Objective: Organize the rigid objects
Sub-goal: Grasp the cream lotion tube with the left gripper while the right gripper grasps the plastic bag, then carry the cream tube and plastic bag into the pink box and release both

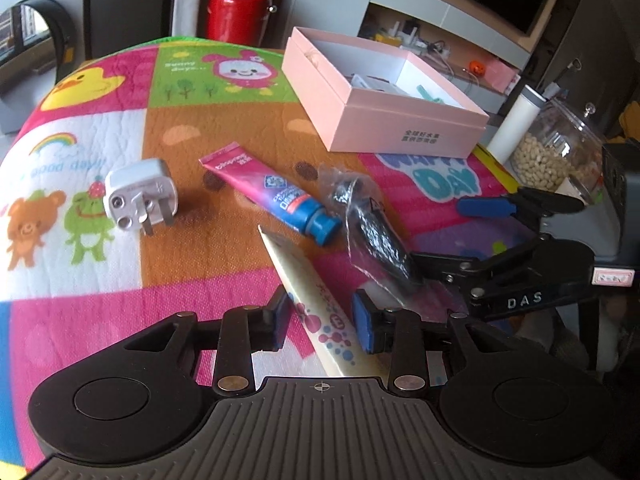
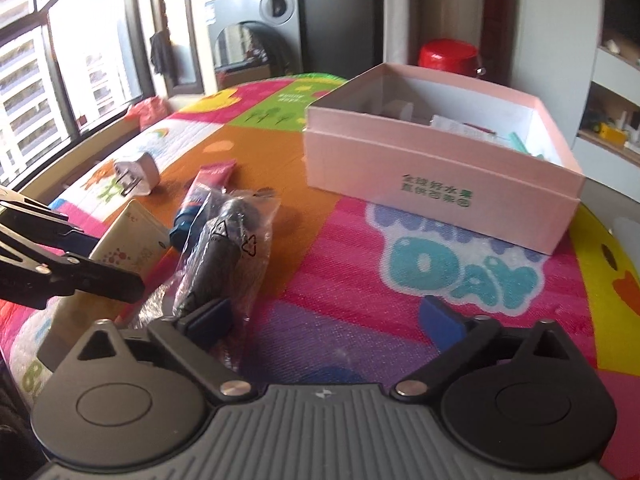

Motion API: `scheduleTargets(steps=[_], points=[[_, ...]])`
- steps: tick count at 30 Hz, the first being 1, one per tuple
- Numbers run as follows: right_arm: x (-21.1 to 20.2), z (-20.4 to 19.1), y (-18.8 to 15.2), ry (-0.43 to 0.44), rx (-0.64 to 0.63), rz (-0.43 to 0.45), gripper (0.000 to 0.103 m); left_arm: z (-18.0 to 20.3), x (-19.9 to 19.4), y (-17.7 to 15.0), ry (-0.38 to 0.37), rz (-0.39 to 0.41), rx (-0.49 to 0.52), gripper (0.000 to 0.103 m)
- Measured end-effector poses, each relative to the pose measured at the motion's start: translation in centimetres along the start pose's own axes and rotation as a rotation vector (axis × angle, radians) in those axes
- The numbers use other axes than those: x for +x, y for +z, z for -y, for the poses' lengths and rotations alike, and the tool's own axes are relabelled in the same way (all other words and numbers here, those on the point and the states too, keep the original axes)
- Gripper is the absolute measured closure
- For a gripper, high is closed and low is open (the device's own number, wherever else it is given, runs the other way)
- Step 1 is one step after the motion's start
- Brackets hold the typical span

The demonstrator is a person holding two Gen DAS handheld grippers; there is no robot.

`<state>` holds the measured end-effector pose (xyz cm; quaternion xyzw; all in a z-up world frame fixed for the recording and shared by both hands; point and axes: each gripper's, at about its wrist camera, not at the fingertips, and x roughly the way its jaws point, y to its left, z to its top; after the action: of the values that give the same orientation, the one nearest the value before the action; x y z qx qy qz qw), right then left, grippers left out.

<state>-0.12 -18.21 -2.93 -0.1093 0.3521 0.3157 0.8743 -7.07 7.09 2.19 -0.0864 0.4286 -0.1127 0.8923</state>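
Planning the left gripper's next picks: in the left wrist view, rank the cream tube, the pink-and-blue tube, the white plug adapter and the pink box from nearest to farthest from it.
1. Cream tube: between the left gripper fingers.
2. Pink-and-blue tube: just beyond, centre.
3. White plug adapter: out to the left.
4. Pink box: far side, right.

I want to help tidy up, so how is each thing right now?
Pink box: open, some things already inside.
Cream tube: lying between the left tool's pads, not squeezed.
Pink tube: lying flat, cap on.
White plug: on its side.
Bagged black thing: lying on the mat.
Right tool: wide open, empty.
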Motion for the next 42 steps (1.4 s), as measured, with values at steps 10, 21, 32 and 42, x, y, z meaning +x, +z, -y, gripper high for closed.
scheduleTargets(steps=[10,21,32,42], points=[[-2.3,-1.9,0.9,0.119,-0.015,0.101,0.033,0.5,-0.8,-1.0,-0.023,0.011,0.041,0.079],[1.2,-5.7,3.9,0.060,-0.141,0.004,0.081,0.2,-2.7,-2.3,-0.062,0.052,0.056,0.079],[-10.3,-1.1,3.4,-0.034,0.017,0.254,0.083,2.1,-5.6,1.8,-0.118,0.216,0.124,0.080],[-15.9,3.8,6.0,-0.163,0.118,0.491,0.083,6.4,-7.8,12.5,-0.155,0.474,0.267,0.081]])
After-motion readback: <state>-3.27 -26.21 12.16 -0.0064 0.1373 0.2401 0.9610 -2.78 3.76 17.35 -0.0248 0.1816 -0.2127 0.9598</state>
